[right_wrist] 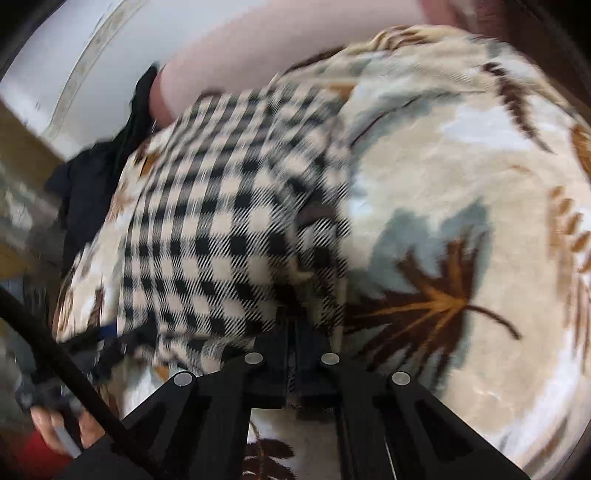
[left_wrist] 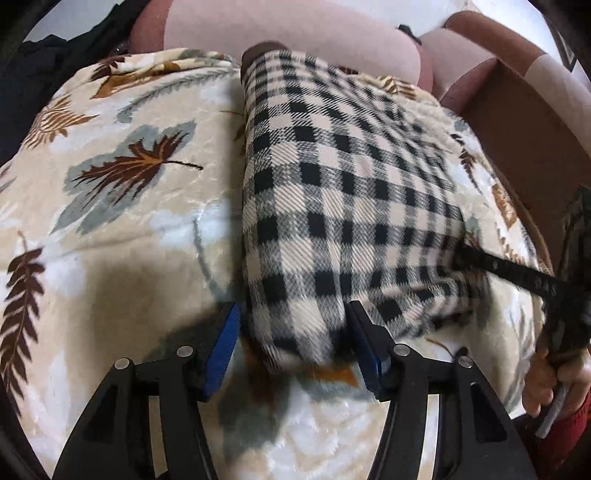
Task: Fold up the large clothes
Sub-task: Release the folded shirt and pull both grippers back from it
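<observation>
A black-and-cream checked garment (left_wrist: 332,192) lies folded in a long strip on a leaf-patterned blanket (left_wrist: 122,206). My left gripper (left_wrist: 293,314) is open, its blue-padded fingers either side of the garment's near end. In the right wrist view the garment (right_wrist: 221,229) is blurred. My right gripper (right_wrist: 291,321) is shut on the garment's near edge, with checked cloth showing between its fingers. The right gripper also shows at the right edge of the left wrist view (left_wrist: 469,258), its fingers against the garment's side.
A pink cushion (left_wrist: 295,33) lies behind the blanket. A brown cardboard box (left_wrist: 517,122) stands at the right. Dark clothes (left_wrist: 55,66) are piled at the far left and show in the right wrist view (right_wrist: 96,184). The hand (left_wrist: 554,373) holding the other gripper is at the right.
</observation>
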A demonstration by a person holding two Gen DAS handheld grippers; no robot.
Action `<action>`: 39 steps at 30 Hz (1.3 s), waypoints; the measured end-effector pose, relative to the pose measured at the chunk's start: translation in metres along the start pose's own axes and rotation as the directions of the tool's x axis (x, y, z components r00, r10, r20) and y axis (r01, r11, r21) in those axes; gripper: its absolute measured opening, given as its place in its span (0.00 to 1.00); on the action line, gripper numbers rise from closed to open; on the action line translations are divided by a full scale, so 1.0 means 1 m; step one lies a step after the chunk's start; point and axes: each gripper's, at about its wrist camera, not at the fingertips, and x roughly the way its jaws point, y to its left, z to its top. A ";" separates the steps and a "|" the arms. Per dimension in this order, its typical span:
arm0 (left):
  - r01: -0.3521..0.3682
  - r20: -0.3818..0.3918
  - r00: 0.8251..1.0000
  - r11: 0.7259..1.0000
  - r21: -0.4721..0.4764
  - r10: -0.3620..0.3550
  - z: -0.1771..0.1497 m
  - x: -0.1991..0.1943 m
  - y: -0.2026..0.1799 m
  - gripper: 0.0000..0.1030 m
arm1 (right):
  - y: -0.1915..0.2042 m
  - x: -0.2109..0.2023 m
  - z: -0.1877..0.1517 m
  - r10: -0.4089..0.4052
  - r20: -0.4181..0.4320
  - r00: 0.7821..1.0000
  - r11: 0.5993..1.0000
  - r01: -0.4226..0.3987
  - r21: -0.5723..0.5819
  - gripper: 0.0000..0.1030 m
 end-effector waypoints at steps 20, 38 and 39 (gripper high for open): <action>-0.168 0.120 0.980 0.983 0.066 0.160 -0.087 -0.054 -0.007 0.63 | 0.056 -0.044 -0.069 -0.038 0.169 0.985 0.999 0.043 -0.023 0.40; -0.145 0.122 0.981 0.989 -0.043 0.149 -0.092 -0.051 0.014 0.66 | -0.011 -0.001 -0.071 0.230 0.122 0.965 0.895 -0.260 0.362 0.75; -0.143 0.121 0.982 0.989 -0.042 0.147 -0.092 -0.050 0.015 0.66 | -0.011 0.002 -0.066 0.238 0.133 0.962 0.892 -0.270 0.362 0.79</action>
